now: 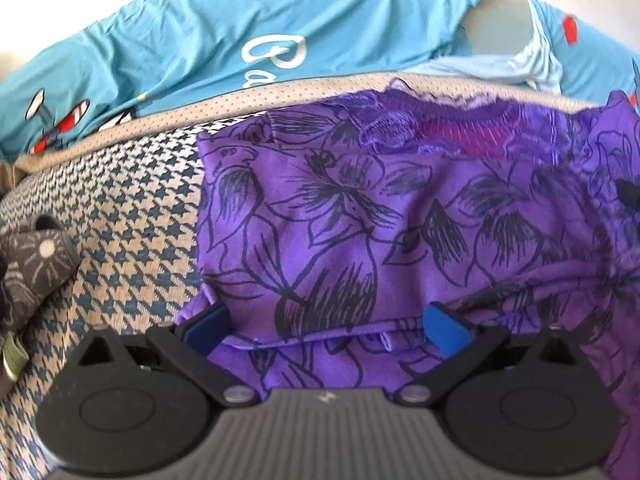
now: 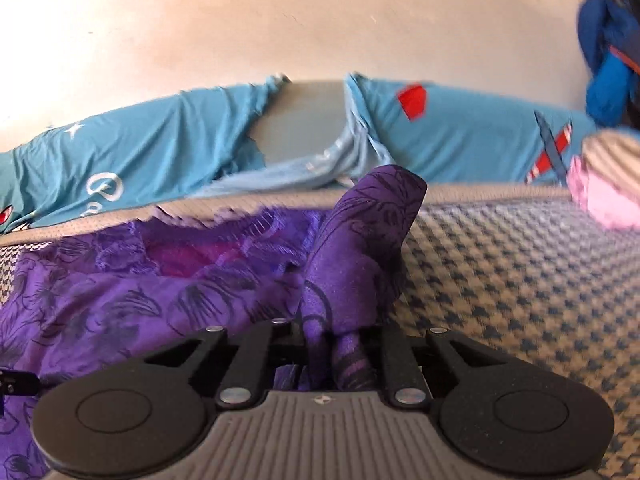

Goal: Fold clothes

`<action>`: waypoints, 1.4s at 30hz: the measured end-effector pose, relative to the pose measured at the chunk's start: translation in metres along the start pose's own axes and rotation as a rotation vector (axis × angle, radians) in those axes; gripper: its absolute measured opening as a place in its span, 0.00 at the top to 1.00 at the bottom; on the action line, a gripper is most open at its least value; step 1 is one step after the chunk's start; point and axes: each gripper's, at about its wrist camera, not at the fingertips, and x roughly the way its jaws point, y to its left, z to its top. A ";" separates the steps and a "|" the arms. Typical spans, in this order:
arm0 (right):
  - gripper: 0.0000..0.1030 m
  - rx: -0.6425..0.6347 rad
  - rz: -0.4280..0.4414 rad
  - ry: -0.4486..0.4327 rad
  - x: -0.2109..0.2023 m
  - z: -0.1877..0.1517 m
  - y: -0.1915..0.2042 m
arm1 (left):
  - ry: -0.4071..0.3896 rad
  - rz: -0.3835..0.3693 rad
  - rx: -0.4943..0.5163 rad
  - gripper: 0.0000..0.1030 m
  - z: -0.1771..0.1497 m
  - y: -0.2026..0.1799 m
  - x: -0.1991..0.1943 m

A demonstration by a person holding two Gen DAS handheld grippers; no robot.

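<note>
Right fingers point(image 2: 334, 354) pinch glossy purple floral garment point(image 2: 120, 280), bunched.

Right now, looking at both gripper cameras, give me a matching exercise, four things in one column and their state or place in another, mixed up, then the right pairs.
Things:
1. left gripper
2. right gripper
3. purple flowered garment
4. pink cloth

States or places:
A. shut on a bunched-up fold of purple fabric
B. lying at the far right edge of the checked cover
C. open, with its blue pads apart over a hem
D. spread over the checked cover, lace collar toward the blue sheet

Pairs: 1-C, 2-A, 3-D, 4-B
</note>
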 end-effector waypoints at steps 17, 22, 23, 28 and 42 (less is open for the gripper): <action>0.87 -0.190 0.129 -0.135 -0.026 0.022 0.099 | -0.003 0.006 -0.177 0.00 0.006 0.071 -0.010; 0.87 -0.262 0.188 -0.183 -0.034 0.023 0.140 | -0.005 0.020 -0.237 0.00 0.005 0.094 -0.012; 0.87 -0.271 0.204 -0.187 -0.034 0.022 0.148 | -0.006 0.023 -0.248 0.00 0.005 0.099 -0.012; 0.87 -0.342 0.275 -0.213 -0.038 0.014 0.192 | -0.006 0.048 -0.301 0.00 0.003 0.122 -0.013; 0.64 -0.487 0.419 -0.093 -0.010 -0.033 0.252 | 0.020 0.130 -0.430 0.00 -0.005 0.168 -0.011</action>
